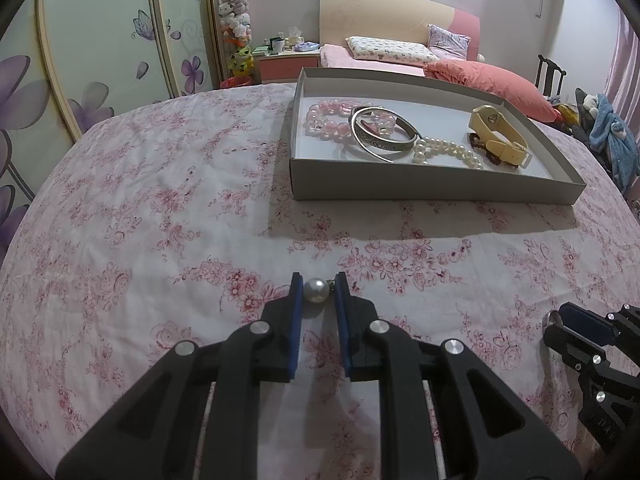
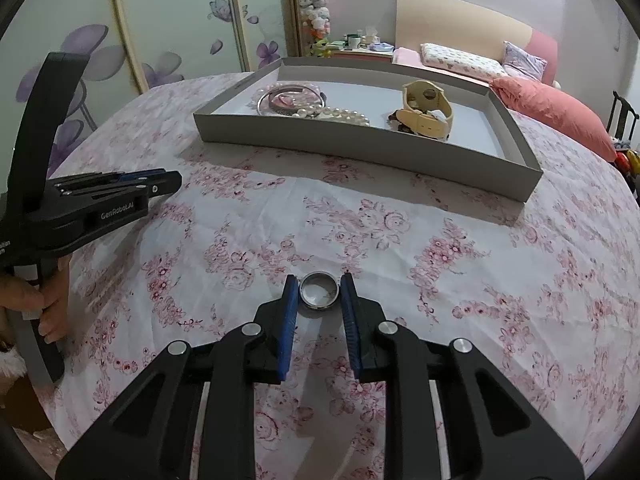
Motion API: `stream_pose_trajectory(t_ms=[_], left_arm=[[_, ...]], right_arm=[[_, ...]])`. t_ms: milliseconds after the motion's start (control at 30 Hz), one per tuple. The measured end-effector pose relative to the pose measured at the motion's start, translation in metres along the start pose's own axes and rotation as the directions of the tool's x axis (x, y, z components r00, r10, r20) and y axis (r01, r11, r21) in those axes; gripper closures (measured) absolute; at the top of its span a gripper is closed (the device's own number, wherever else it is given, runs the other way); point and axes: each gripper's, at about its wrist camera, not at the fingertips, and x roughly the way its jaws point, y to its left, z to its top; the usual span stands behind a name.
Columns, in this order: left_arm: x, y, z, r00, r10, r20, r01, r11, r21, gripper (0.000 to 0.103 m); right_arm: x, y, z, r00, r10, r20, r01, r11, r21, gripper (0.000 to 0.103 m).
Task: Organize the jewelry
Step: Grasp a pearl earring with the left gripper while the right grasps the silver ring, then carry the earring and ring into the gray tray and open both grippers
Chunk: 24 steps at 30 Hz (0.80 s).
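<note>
A table [image 1: 132, 184] draped in a white cloth printed with pink flowers fills the space ahead of both pairs of tongs. Beyond the tips of each pair, toward the far edge, sits a shallow grey tray [image 1: 432, 188] with low walls. Inside it, from the side nearer the left tongs across to the right, lie a pink bead bracelet [image 1: 326, 118], a patterned metal bangle [image 1: 384, 136] overlapping it, a string of white pearls [image 1: 448, 150] and a cream watch [image 1: 500, 132] with its strap curled upward; something small and dark lies just beside the watch, too unclear to name. The left tongs [image 1: 316, 292] hover low over the cloth, well short of the tray, with their blue-padded jaws pressed against either side of a single large pearl [image 1: 316, 291], a bit of dark fitting showing at its right edge. The right tongs [image 2: 319, 294] sit off to the right of the left pair, also well short of the tray, their jaws closed in on a silver ring [image 2: 319, 294] that stands between the pads; whether it is lifted clear of the cloth I cannot tell. From the right wrist view, a hand [image 2: 44, 304] can be seen wrapped around the left tool's handle.
</note>
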Motion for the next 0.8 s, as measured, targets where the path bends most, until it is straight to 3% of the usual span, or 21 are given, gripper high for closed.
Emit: stream_pose_trajectory(t_ms=[200, 500, 800], left_arm=[[-0.006, -0.001, 0.000, 1.000, -0.009, 0.008, 0.009, 1.000, -0.008, 0.087], [-0.033, -0.015, 0.004, 0.994, -0.012, 0.109, 0.010, 1.000, 0.019, 0.087], [-0.035, -0.020, 0.003, 0.994, -0.022, 0.107, 0.019, 0.999, 0.027, 0.087]], right_arm=[[-0.010, -0.010, 0.004, 0.999, -0.014, 0.051, 0.012, 0.999, 0.044, 0.080], [-0.036, -0.027, 0.014, 0.980, -0.071, 0.188, 0.050, 0.992, 0.112, 0.080], [-0.037, -0.030, 0.016, 0.978, -0.068, 0.196, 0.045, 0.992, 0.119, 0.080]])
